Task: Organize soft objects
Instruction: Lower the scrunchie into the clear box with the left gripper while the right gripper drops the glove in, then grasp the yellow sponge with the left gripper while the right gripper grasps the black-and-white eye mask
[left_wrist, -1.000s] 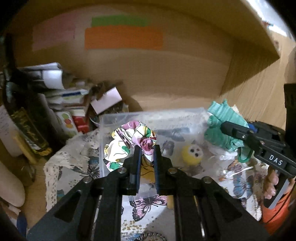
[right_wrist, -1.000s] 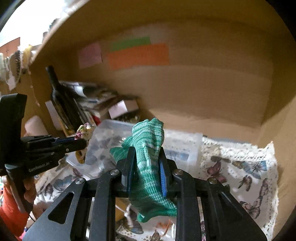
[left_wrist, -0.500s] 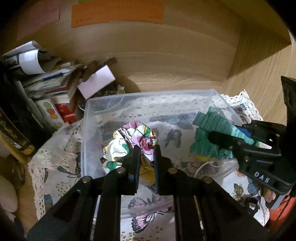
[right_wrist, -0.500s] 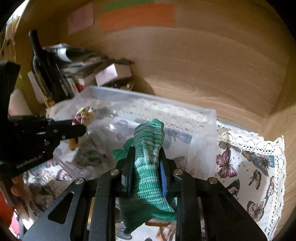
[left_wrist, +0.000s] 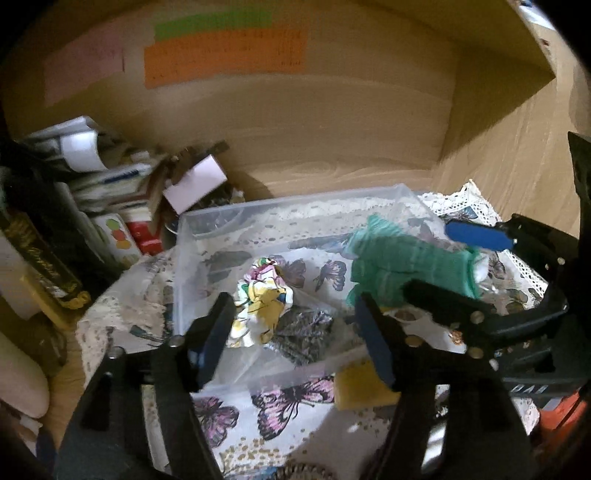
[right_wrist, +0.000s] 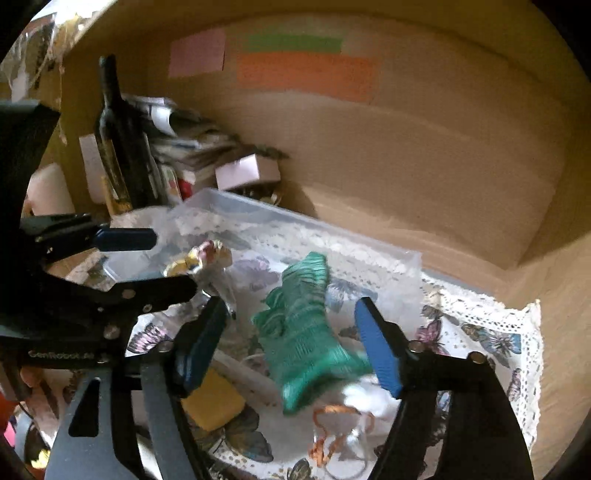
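Both hand-held grippers gape; floral scrunchie (left_wrist: 263, 295) and green sock (right_wrist: 306, 332) seemingly in bin (left_wrist: 288, 206).

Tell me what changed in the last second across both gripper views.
Both grippers opened: the left gripper let go of the floral scrunchie, the right gripper released the green knit cloth. Both pieces are dropping into the clear plastic bin. The bin, butterfly cloth and bottle stayed put.

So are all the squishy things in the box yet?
Nearly. Both grippers, left and right, are open and hold nothing. The flowery scrunchie lies in the clear box. The green knit cloth looks mid-drop at the box's near edge. The yellow sponge is outside on the butterfly cloth.
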